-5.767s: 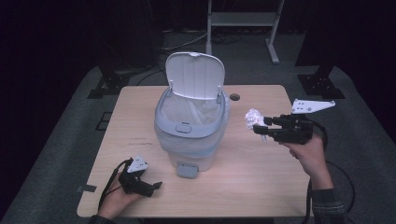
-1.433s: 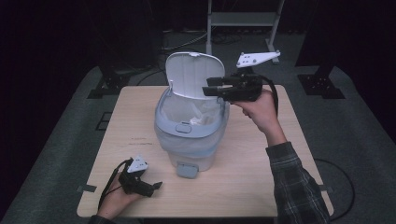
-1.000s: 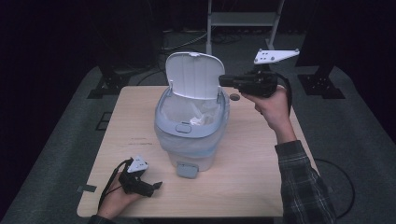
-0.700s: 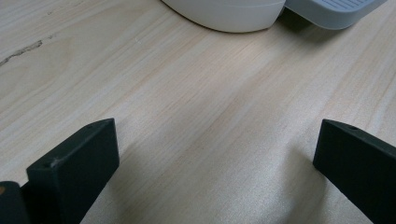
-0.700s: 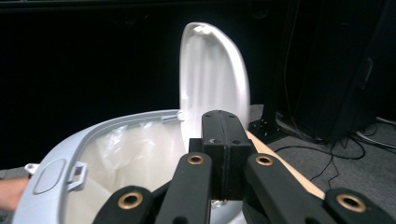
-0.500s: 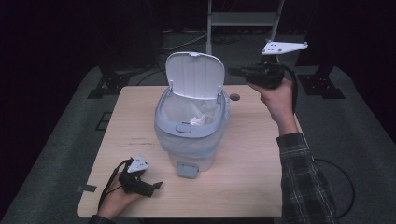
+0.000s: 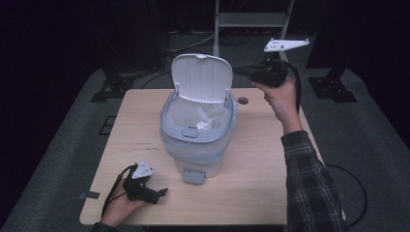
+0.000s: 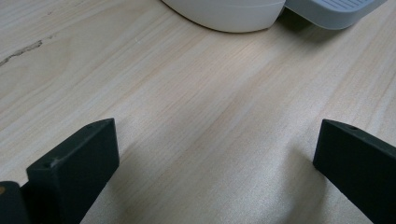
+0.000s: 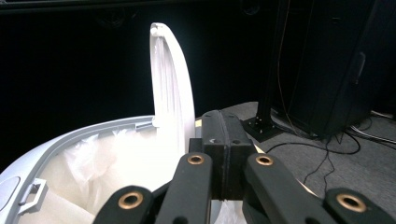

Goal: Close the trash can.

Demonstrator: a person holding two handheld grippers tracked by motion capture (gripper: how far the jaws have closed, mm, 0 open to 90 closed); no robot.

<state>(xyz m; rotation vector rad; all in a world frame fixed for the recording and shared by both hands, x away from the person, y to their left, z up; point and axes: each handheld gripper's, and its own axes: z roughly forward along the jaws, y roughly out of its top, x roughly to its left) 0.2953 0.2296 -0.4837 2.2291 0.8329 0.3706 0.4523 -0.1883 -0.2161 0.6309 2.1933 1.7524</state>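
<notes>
A pale grey bin (image 7: 196, 140) with a plastic liner stands mid-table, its white lid (image 7: 202, 79) raised upright. A crumpled white paper ball (image 7: 205, 124) lies inside it. My right gripper (image 7: 247, 71) is held high in the air, just right of the lid's top and pointing left. Its jaws are shut with nothing between them (image 9: 226, 135), and the lid (image 9: 170, 93) shows edge-on beyond. My left gripper (image 7: 162, 192) rests on the table at the front left. It is open and empty (image 8: 215, 154), facing the bin's base (image 8: 229, 11) and pedal (image 8: 331, 9).
The grey foot pedal (image 7: 194, 176) sticks out at the bin's front. A small dark hole (image 7: 242, 100) marks the wooden table (image 7: 270, 183) at the right of the bin. A metal rack (image 7: 251, 19) and dark stand feet (image 7: 333, 89) lie beyond the far edge.
The right gripper, which earlier held the paper ball at the table's right, has moved from above the bin rightward and away past the lid. The paper now lies in the bin. The left gripper stayed put.
</notes>
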